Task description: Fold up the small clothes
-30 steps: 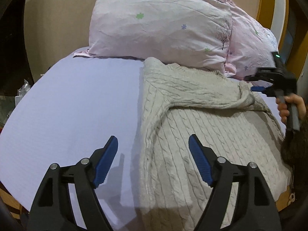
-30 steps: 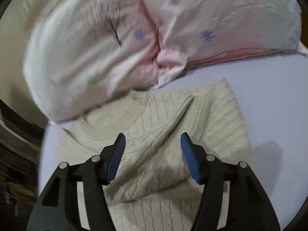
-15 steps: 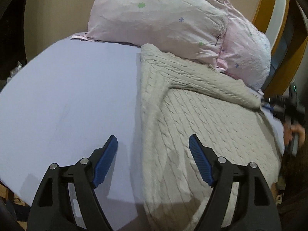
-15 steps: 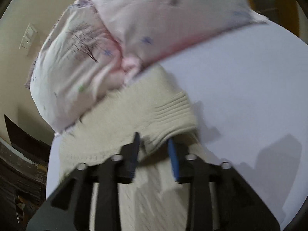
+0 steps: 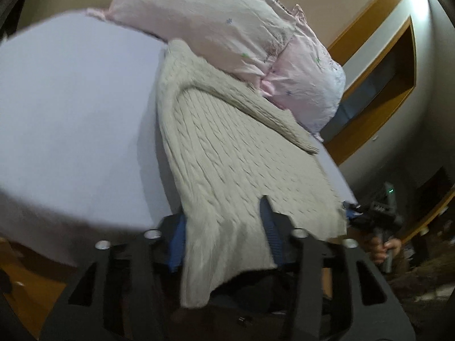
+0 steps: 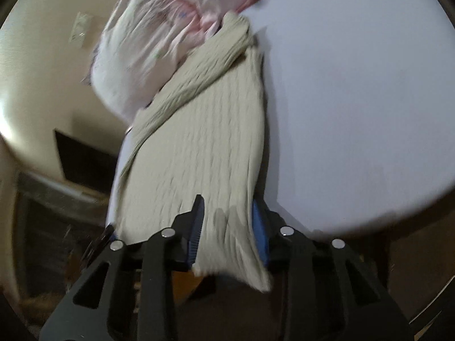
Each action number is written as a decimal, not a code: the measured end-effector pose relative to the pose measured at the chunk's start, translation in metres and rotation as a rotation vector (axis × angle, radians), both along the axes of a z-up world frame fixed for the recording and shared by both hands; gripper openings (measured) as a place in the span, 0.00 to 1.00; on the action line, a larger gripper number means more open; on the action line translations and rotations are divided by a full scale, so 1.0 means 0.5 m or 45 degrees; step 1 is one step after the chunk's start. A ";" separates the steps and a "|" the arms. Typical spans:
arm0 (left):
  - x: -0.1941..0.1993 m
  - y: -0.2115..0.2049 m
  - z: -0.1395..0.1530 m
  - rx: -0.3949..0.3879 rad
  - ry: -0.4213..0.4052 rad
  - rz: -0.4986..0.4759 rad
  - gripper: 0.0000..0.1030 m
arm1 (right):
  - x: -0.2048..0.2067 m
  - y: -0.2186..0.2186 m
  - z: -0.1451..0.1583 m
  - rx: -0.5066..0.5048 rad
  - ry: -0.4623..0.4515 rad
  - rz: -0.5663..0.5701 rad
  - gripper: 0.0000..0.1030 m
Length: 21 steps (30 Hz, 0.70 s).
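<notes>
both grippers are pinching the hem end of the cable-knit sweater (image 5: 227,147), one at each bottom corner. left gripper (image 5: 224,241) is clamping the knit between its blue pads, fabric bunching and hanging down past the jaws. right gripper (image 6: 227,227) is doing the same on the other corner, cloth draping below it. the sweater is lying lengthwise on the bed (image 5: 71,99), its far end tucking against the pillows (image 5: 221,28), near end lifting off the mattress edge. one sleeve (image 5: 256,108) is lying folded across the body near the top.

handling: thick knit, soft and floppy, probably fairly heavy for its size, so it is likely sagging in the middle when lifted. stretchy too, so pulling hard is risking distortion. not slippery, the ribbed pads should be gripping well. corners at the hem look like the right hold for carrying the bottom edge up toward the collar. frames are motion-blurred, so exact pad contact is hard to tell.
</notes>
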State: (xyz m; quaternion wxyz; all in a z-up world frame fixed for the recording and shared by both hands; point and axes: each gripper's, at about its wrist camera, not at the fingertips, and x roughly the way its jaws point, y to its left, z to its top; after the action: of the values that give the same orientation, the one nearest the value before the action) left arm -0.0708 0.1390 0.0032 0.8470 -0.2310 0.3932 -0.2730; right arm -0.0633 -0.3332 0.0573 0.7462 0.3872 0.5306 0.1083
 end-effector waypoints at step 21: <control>0.596 0.010 0.048 -0.052 0.192 0.403 0.06 | 0.546 -0.133 -0.103 0.297 -0.064 -0.567 0.20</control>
State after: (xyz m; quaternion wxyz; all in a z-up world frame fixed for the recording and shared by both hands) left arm 0.2270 0.1440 0.0270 0.8427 -0.3272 0.4086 -0.1260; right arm 0.2097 -0.3995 0.0059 0.7149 0.5752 0.3974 0.0115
